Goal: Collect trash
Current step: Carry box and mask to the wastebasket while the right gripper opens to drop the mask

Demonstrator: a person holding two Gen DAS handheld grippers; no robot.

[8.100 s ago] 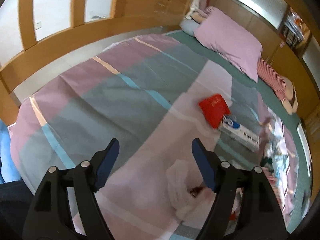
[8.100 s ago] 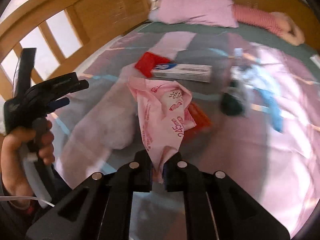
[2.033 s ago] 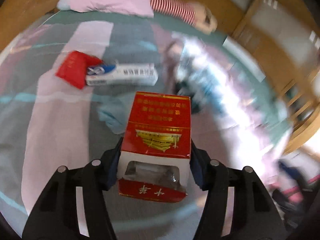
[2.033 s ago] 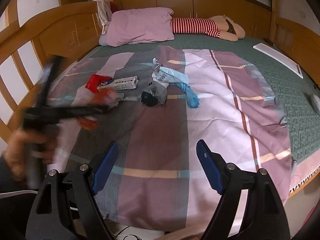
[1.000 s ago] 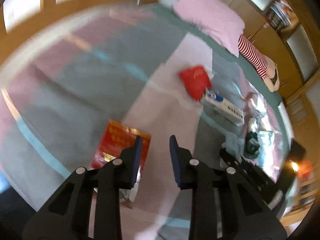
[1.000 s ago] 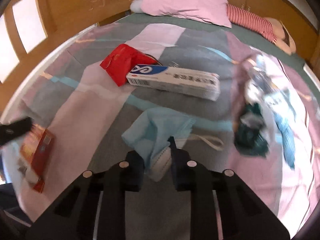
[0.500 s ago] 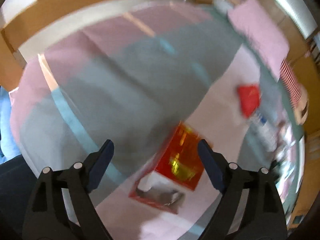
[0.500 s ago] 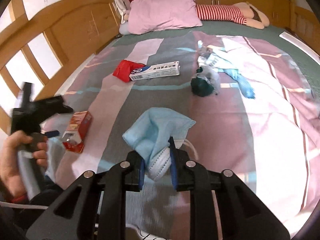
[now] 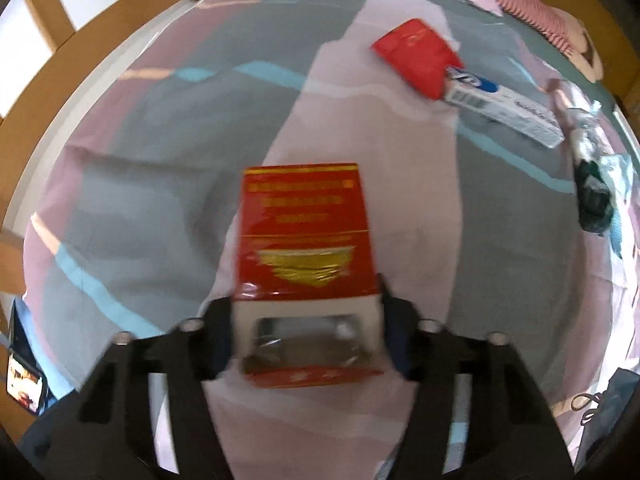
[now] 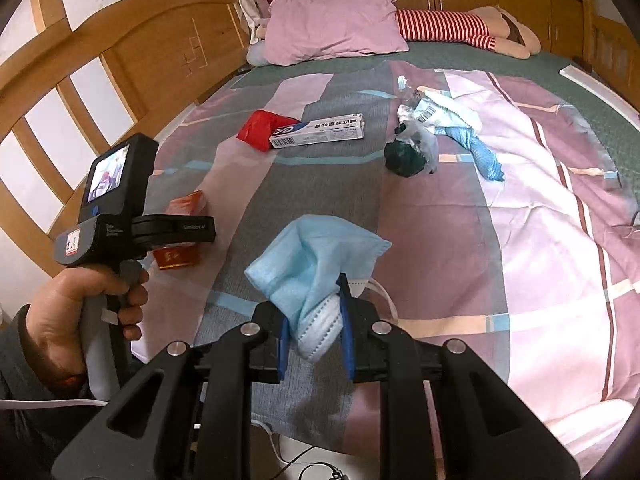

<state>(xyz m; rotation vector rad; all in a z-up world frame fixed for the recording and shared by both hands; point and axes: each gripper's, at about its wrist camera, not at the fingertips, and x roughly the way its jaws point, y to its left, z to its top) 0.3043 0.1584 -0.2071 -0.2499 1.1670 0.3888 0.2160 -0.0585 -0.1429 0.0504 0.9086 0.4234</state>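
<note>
My left gripper [image 9: 306, 320] is shut on a red and gold carton [image 9: 304, 240] with a clear window at its near end, low over the bedspread. The same carton [image 10: 184, 232] shows in the right wrist view, behind the left gripper [image 10: 192, 230] at left. My right gripper [image 10: 314, 332] is shut on a crumpled blue face mask [image 10: 316, 256], held above the bed's near edge. More trash lies farther up the bed: a red packet [image 9: 416, 56], a white toothpaste box [image 9: 504, 104], a dark green wad [image 10: 404, 160] and a blue cloth [image 10: 480, 152].
A striped pink and grey bedspread [image 10: 440, 240] covers the bed. A pink pillow [image 10: 332, 36] and a striped plush doll [image 10: 460, 28] lie at the head. A wooden bed frame [image 10: 80, 92] runs along the left side. Cables [image 10: 300, 464] lie on the floor below.
My left gripper was open beside the red carton half a second ago; now it is closed on it. My right gripper keeps holding the mask, which it grasped about a second ago.
</note>
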